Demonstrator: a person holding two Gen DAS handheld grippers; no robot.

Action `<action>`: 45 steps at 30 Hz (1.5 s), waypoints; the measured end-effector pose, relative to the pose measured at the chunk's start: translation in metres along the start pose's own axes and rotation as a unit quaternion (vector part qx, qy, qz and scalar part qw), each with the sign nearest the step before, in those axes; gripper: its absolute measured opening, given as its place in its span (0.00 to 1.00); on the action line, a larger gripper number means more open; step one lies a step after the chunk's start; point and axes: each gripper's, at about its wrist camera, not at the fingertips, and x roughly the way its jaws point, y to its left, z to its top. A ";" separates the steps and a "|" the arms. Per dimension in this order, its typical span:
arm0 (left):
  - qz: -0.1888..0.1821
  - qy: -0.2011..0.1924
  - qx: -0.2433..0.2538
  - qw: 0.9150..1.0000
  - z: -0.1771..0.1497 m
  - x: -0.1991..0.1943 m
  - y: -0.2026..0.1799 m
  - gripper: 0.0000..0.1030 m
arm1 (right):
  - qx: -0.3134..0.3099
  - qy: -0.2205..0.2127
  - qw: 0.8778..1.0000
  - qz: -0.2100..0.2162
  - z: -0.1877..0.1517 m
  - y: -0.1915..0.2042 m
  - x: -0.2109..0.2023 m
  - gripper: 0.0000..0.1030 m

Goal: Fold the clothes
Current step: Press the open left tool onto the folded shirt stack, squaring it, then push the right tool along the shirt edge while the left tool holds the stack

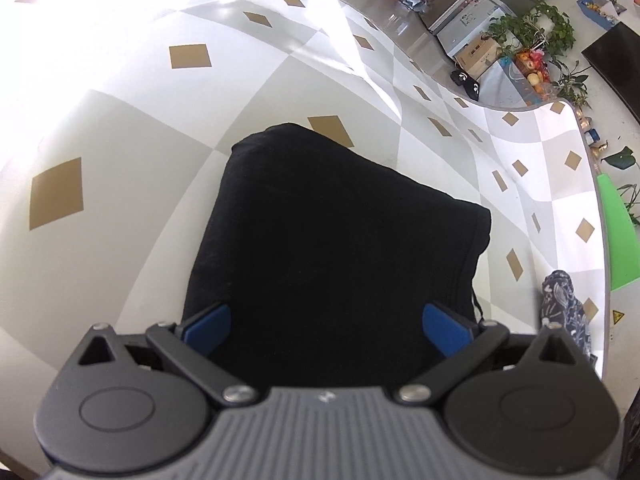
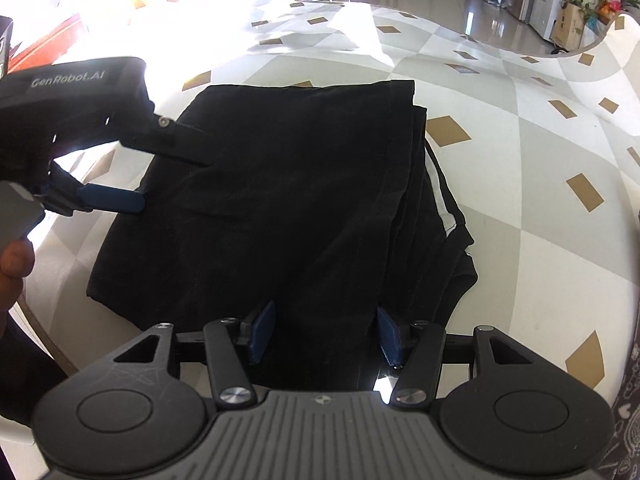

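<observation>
On the counter (image 2: 520, 208), covered w/ a grey-and-white check cloth w/ tan diamonds, a folded black garment (image 2: 280, 200) is laid flat.

Item 1 – black garment. Seen in both views. Rt wrist view: several stacked layers are shown along its right edge, w/ a white stripe (image 2: 438, 196) exposed between them. Lt wrist view: only one plain dark slab (image 1: 328, 248) is shown, no stripe.

Item 2 – left claw (image 1: 326, 328). Lt wrist view: jaws are held wide apart over the near edge of the garment; blue pads (image 1: 210, 330) are seen at either side, nothing pinched between them. Rt wrist view: same claw (image 2: 172, 180) is seen from the side at the garment's left edge, body marked "GenRobot.AI", fingers spread, one blue pad just beside the cloth; contact cannot be told. Part of a hand (image 2: 12, 264) is visible behind it in this view only.

Item 3 – right claw (image 2: 326, 336). Rt wrist view only. Jaws are partly apart and opening; garment's near edge lies between the blue pads, not pressed by them.

Item 4 – surroundings. Lt view only: patterned dark fabric (image 1: 564, 312) at counter's right edge, green panel (image 1: 620, 232), potted plants (image 1: 532, 28). Rt view only: bright overexposed area at far left, chair legs at top.
</observation>
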 end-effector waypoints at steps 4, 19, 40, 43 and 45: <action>0.035 -0.003 0.018 0.999 -0.007 -0.008 -0.002 1.00 | 0.004 -0.016 1.000 -0.012 0.011 -0.009 -0.010 0.52; 0.147 0.023 0.109 0.983 -0.035 -0.005 -0.007 1.00 | -0.067 -0.014 0.998 0.016 0.074 0.003 -0.005 0.52; 0.187 0.022 0.143 0.972 -0.036 0.001 -0.011 1.00 | 0.018 0.031 0.999 0.035 0.113 -0.005 0.068 0.53; 0.186 0.019 0.141 0.972 -0.035 0.002 -0.010 1.00 | 0.013 0.026 0.999 0.029 0.113 -0.002 0.071 0.56; 0.185 0.017 0.139 0.973 -0.034 0.002 -0.010 1.00 | 0.004 0.023 0.999 0.023 0.113 0.000 0.072 0.56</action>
